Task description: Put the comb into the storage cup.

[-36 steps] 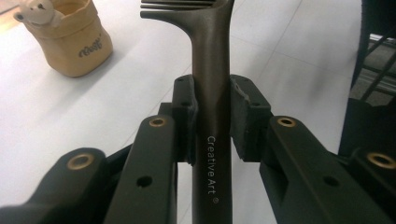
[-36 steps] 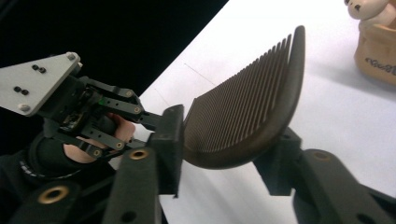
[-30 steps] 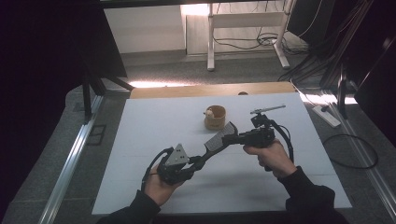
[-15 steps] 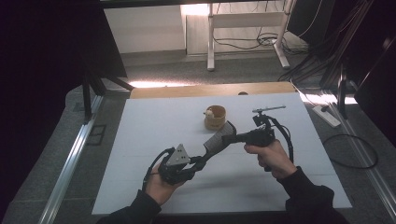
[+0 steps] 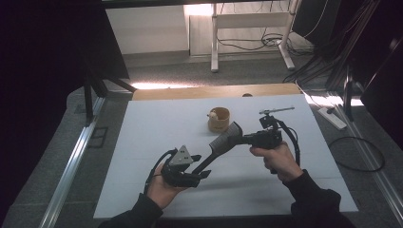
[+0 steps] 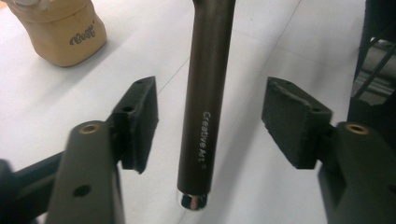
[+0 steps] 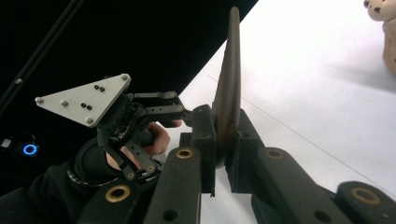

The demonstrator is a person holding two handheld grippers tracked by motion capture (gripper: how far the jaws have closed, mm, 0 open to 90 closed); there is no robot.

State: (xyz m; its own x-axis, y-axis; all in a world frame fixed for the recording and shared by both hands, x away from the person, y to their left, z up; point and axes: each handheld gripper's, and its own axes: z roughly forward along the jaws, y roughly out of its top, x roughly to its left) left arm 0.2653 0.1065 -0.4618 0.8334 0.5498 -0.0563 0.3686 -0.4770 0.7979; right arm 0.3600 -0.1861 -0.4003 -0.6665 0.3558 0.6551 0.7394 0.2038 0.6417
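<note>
Stiff, light brush (image 5: 223, 145), smooth-handled and probably slippery: clamped at its flat head by right gripper (image 7: 219, 154) fingers, left gripper (image 6: 210, 121) fingers just opened, apart around the handle.

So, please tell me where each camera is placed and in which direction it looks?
High view: above the person's side of the white table, looking forward and down; both forearms, the left gripper and the right gripper show.
Left gripper view: rides on the left gripper, looking along its open jaws at the tool's dark handle.
Right gripper view: rides on the right gripper, shut on the tool's flat head; the left hand shows beyond.
All three share the tan cup.
</note>
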